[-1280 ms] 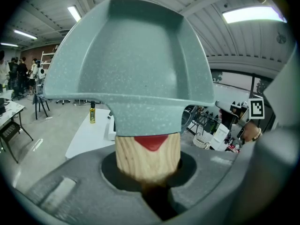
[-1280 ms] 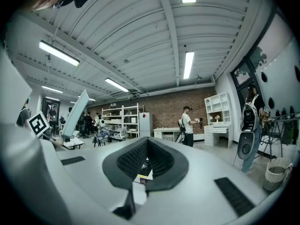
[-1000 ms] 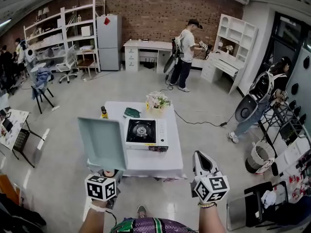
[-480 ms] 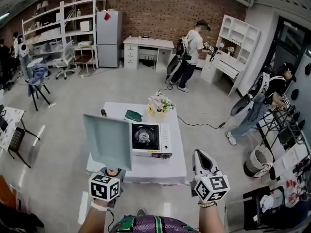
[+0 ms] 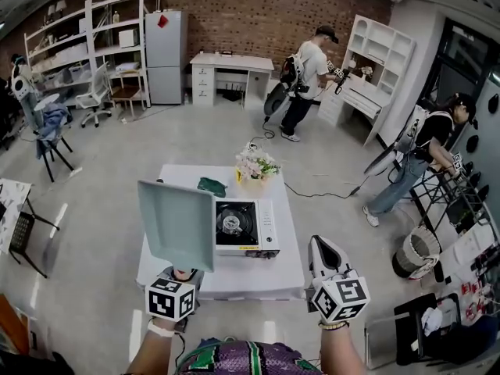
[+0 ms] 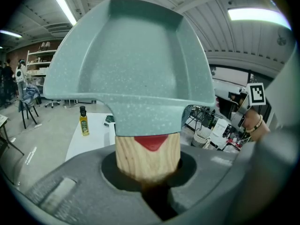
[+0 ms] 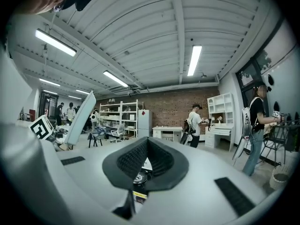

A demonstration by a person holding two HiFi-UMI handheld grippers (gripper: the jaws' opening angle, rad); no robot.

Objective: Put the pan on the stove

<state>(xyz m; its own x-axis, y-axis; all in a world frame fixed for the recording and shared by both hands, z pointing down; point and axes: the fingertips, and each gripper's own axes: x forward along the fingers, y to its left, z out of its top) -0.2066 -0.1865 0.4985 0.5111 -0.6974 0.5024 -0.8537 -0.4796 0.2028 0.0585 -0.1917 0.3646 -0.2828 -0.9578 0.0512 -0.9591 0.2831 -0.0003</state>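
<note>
Well to the left of the stove (image 5: 244,229) and nearer the person, the left gripper (image 5: 180,276) is clamped on the wooden handle (image 6: 147,156) of the square, pale teal pan (image 5: 176,223), its jaws narrowed onto the wood and wrapped around it. The pan stands nearly on edge above that grip, handle lowest, most likely because a hold at the handle's end lets the body ride up clear of the table (image 5: 250,276) on the way in. It hangs in the air just left of the stove, its right rim crossing the stove's left edge in the head view, and it rests on nothing. An oil bottle (image 6: 84,121) stands on the tabletop left of the stove, out of the pan's path as far as can be judged. The burner (image 5: 233,223) in the stove's middle is bare, so the pan has yet to be laid flat and set down there. To the right of the stove, off the table's near corner, the right gripper (image 5: 319,248) has its jaws drawn together on nothing and seems to be held aside, leaving the carrying to the left.
</note>
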